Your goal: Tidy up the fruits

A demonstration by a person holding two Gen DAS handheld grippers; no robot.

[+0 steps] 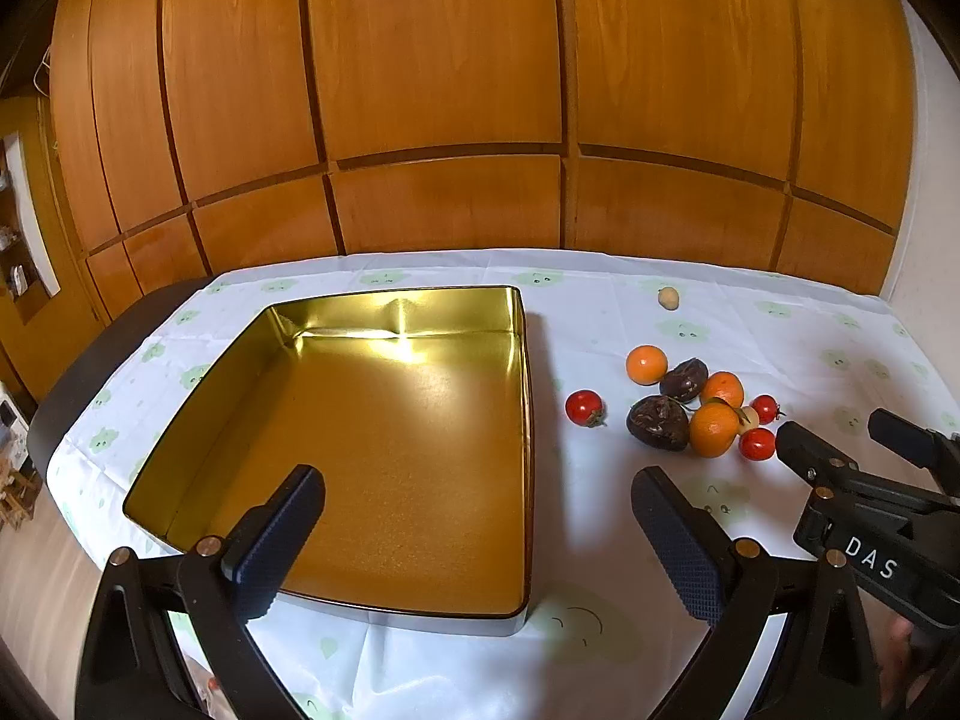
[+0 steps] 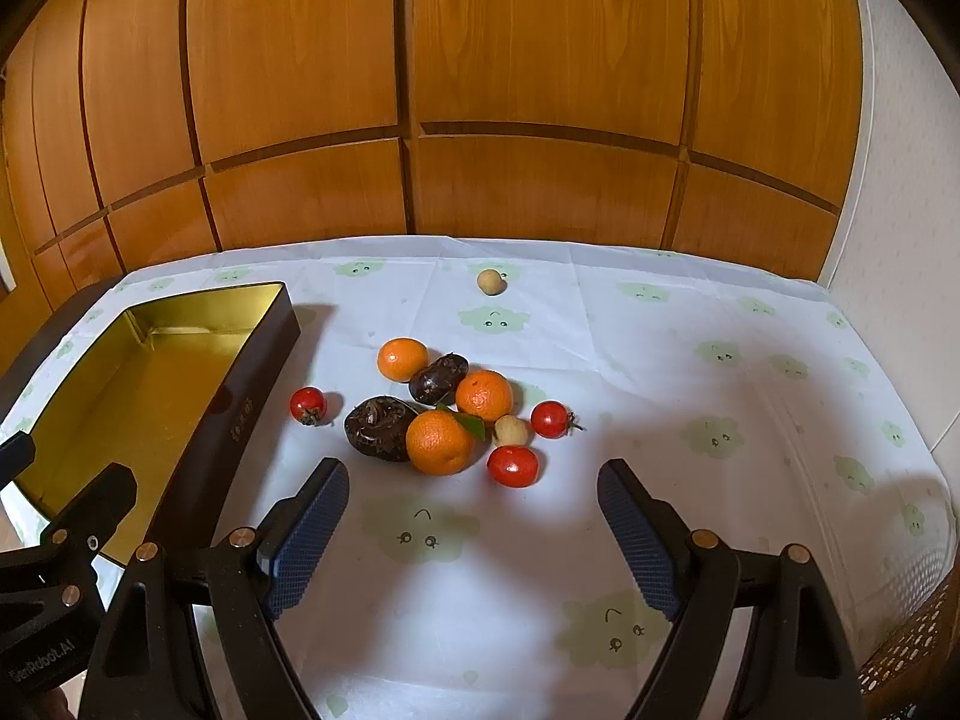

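Left tongs (image 1: pixel 478 531) spread wide, holding nothing, poised over near right corner of square gold-lined metal tin (image 1: pixel 384 420). Right tongs (image 2: pixel 473 513) spread wide, holding nothing, above white cloth-covered counter (image 2: pixel 690 360) right of tin. Heaped right of tin: three round orange tangerines (image 2: pixel 440 441), two dark wrinkled brown fruits (image 2: pixel 379 427), small pale yellowish fruit (image 2: pixel 510 430), two red cherry tomatoes (image 2: pixel 512 465). Third red tomato (image 2: pixel 308 404) apart, nearer tin. Another small pale round fruit (image 2: pixel 492 281) alone, far beyond heap. Tin holding no fruit.
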